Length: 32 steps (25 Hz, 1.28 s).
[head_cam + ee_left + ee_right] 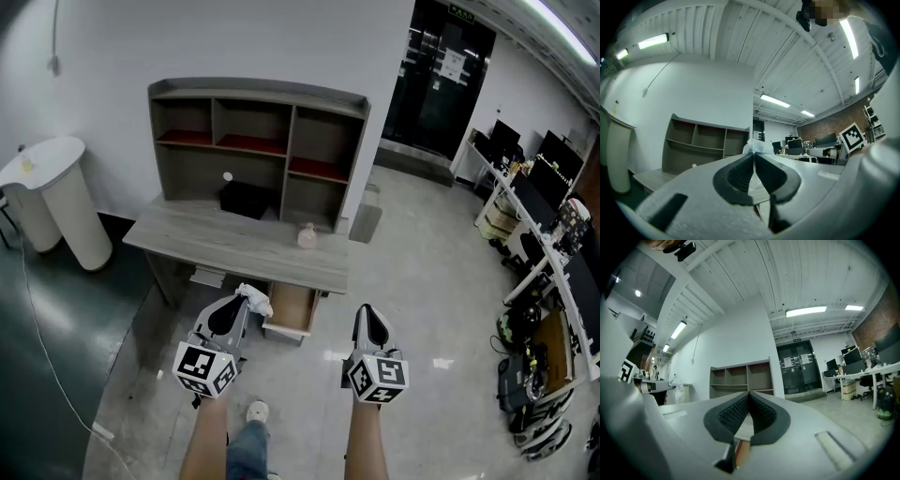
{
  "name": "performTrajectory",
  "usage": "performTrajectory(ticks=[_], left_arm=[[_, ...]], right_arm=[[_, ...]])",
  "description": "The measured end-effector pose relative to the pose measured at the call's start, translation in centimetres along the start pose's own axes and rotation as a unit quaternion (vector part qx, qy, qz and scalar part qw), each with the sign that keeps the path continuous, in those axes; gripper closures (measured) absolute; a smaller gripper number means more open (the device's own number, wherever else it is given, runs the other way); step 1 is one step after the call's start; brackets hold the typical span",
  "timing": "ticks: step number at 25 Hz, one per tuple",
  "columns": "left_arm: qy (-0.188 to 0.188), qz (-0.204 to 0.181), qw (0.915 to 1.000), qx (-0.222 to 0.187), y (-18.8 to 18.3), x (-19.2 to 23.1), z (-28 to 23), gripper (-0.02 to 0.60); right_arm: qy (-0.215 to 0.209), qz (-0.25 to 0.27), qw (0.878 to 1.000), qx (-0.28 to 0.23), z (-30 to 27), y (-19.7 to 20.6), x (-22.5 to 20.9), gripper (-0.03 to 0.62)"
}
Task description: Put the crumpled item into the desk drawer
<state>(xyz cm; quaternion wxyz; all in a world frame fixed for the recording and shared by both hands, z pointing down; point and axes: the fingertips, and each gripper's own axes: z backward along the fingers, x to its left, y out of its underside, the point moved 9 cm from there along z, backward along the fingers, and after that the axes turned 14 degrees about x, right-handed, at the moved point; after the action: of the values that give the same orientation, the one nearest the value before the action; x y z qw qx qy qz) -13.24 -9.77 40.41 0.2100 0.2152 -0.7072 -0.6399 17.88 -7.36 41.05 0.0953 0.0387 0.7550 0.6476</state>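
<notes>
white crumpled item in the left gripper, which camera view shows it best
The head view: the white crumpled item shows whole at the tips of the left gripper. The left gripper view shows only its top poking past the closed jaws. The right gripper view shows at most a small pale shape at far left.

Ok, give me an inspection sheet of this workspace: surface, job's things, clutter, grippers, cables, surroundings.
Surface: grey desk carrying a shelf unit.
Job's things: white crumpled item in left gripper; drawer open under the desk.
Clutter: black box, small pinkish object on the desk.
Grippers: left shut on the crumpled item; right gripper shut, empty.
Cables: thin cable across the floor, left.
Surroundings: white rounded cabinet, office desks with monitors, dark doors.
</notes>
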Motion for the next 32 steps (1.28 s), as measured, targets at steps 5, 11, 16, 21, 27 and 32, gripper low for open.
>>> performTrajectory(ticks=[5, 11, 16, 21, 27, 32], left_arm=[[0.008, 0.006, 0.9999, 0.004, -0.5, 3.0, -4.3, 0.565], [0.024, 0.011, 0.9996, 0.010, -1.1, 6.9, -10.1, 0.565], [0.046, 0.006, 0.9988, 0.017, -1.2, 9.1, -14.6, 0.565], [0.056, 0.007, 0.9981, 0.026, -0.8, 10.8, -18.1, 0.565], [0.057, 0.017, 0.9973, 0.044, 0.6, 11.2, -20.8, 0.565], [0.051, 0.032, 0.9957, 0.070, 2.6, 10.6, -21.8, 0.565]], right_arm=[[0.006, 0.001, 1.000, 0.007, -4.8, -0.9, -0.6, 0.582], [0.018, -0.003, 1.000, 0.010, -10.9, -2.2, -1.5, 0.582], [0.028, -0.006, 1.000, 0.013, -15.4, -2.3, -2.2, 0.582], [0.036, -0.012, 0.999, 0.023, -18.3, -1.8, -3.0, 0.582], [0.036, -0.018, 0.998, 0.037, -20.5, -1.1, -4.7, 0.582], [0.015, -0.016, 0.998, 0.062, -21.5, 0.3, -4.7, 0.582]])
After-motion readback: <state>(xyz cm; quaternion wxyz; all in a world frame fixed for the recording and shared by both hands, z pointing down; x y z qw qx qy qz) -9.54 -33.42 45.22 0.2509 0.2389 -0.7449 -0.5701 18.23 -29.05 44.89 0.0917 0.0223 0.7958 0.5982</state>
